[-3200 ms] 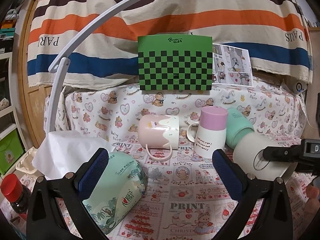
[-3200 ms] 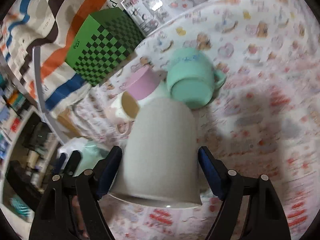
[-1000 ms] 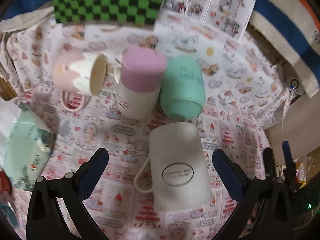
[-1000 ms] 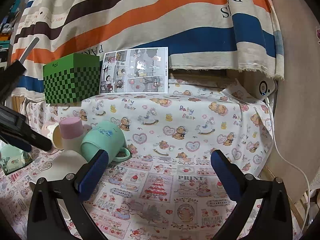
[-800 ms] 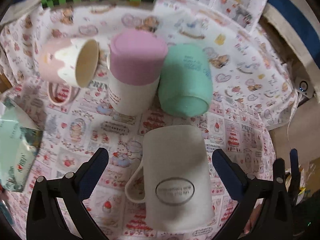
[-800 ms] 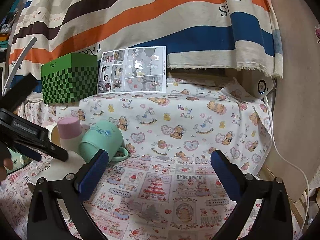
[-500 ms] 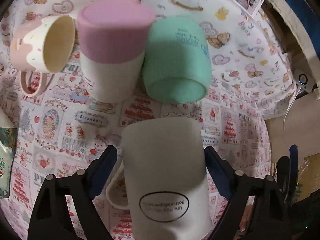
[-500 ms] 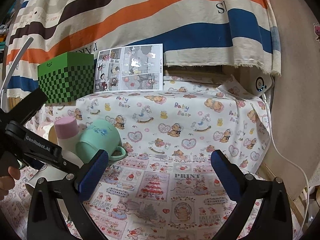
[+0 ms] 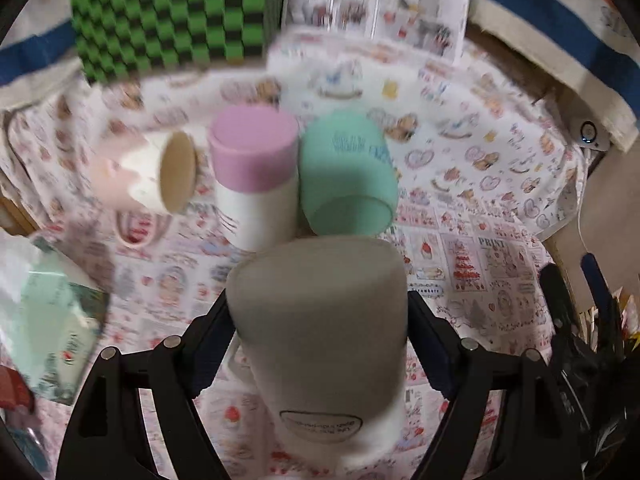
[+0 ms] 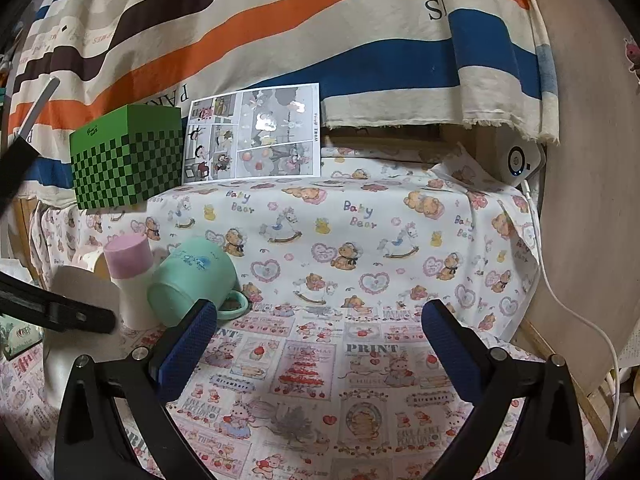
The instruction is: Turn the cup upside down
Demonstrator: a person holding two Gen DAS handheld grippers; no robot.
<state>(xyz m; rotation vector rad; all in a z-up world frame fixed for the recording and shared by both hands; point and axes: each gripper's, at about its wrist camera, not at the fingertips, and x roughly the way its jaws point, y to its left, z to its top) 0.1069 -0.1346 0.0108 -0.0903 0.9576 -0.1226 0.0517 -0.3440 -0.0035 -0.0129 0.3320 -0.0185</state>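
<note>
A white cup (image 9: pixel 320 320) with an oval label stands upside down on the printed cloth, base up. My left gripper (image 9: pixel 320 332) is shut on its sides; the blue pads press both walls. The cup's handle shows faintly at lower left. In the right wrist view the same cup (image 10: pixel 80 292) sits at the far left, partly behind the left gripper's black finger (image 10: pixel 60 312). My right gripper (image 10: pixel 320 348) is open and empty over the cloth, to the right of the cups.
Behind the white cup stand a pink-lidded white bottle (image 9: pixel 256 176), a mint mug (image 9: pixel 344 176) and a pink-and-cream mug (image 9: pixel 152 176) on its side. A green checkered box (image 10: pixel 128 156) and a picture card (image 10: pixel 256 132) stand at the back. A tissue pack (image 9: pixel 52 320) lies left.
My left gripper moved down onto the upside-down white cup and shut on it. My right gripper, which held the cup earlier, has let go, drawn back to the right and stayed open.
</note>
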